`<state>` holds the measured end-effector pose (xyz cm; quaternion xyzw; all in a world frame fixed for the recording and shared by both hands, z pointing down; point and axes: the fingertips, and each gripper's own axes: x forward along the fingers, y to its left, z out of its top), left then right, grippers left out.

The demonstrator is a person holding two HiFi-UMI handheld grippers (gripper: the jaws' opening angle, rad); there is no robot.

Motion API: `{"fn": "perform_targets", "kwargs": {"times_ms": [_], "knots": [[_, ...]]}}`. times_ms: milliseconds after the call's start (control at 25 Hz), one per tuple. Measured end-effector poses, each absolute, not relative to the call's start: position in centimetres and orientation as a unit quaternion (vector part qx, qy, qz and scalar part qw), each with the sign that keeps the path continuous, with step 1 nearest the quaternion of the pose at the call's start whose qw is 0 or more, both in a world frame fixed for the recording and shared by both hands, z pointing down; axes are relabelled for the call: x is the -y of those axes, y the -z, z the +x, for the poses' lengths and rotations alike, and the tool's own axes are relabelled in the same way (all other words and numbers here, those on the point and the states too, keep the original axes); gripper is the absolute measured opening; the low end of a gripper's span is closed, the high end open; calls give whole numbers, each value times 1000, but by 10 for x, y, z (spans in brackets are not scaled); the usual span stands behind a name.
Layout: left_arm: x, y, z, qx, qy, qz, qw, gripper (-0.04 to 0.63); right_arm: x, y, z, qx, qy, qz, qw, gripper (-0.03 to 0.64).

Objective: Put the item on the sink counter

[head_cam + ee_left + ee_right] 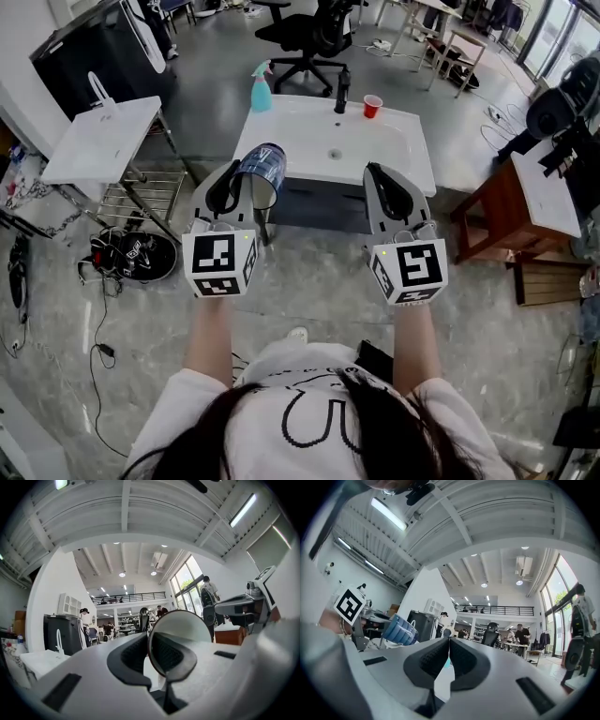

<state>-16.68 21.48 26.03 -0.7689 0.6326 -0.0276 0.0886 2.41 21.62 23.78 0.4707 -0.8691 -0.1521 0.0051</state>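
Blue see-through cup (265, 161) pinched at its rim by left gripper (242, 184), right gripper (381, 178) closed together, empty, white sink bench (291, 131) beyond

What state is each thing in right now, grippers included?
left gripper: jaws shut on the blue cup at its rim.
right gripper: jaws shut, empty.
blue cup: held in the air, tilted, not yet on the sink counter.
red cup: upright on the sink counter.
spray bottle: upright at the counter's back left corner.

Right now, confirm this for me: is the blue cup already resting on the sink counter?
No, the left tool clamps the blue cup by its rim, held up off the sink counter.
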Motion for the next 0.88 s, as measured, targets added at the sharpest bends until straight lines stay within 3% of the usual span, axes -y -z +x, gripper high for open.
{"fn": "perform_targets", "kwargs": {"times_ms": [880], "knots": [[-62, -283, -186, -623, 40, -778, 71, 38, -68, -281, 17, 861, 113, 495, 28, 29]]}}
